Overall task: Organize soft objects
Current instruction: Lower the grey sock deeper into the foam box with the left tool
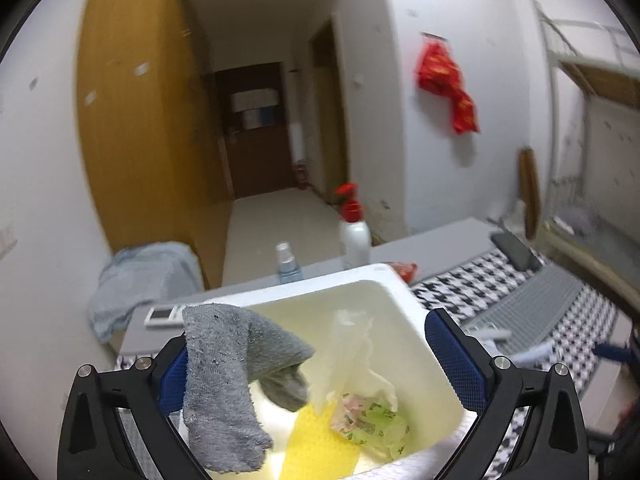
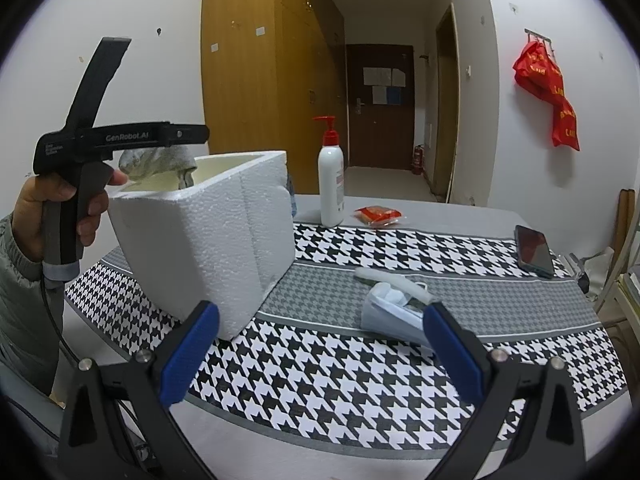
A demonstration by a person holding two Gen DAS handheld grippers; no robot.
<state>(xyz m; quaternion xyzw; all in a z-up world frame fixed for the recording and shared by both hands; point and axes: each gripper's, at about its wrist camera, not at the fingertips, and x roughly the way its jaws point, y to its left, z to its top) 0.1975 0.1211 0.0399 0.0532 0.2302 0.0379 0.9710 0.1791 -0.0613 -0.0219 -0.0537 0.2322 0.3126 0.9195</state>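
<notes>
My left gripper (image 1: 316, 364) is open above the white foam box (image 1: 404, 296). A grey sock (image 1: 224, 384) hangs draped over its left finger (image 1: 174, 380), dangling into the box. Inside the box lie a yellow cloth (image 1: 316, 448), a crumpled clear plastic bag (image 1: 352, 356) and a green-and-pink wrapped bundle (image 1: 368, 420). My right gripper (image 2: 316, 340) is open and empty, low over the houndstooth table cloth (image 2: 340, 376). The foam box (image 2: 208, 236) stands left of it, with the left gripper (image 2: 120, 140) and the sock (image 2: 160, 162) over its rim. A white face-mask bundle (image 2: 394, 308) lies just beyond my right finger.
A white pump bottle with a red top (image 2: 331, 176), a red snack packet (image 2: 378, 215) and a black phone (image 2: 534, 250) lie farther back on the table. A small spray bottle (image 1: 287, 262) and a light blue cloth (image 1: 140, 280) are behind the box. A red bag (image 2: 548, 88) hangs on the wall.
</notes>
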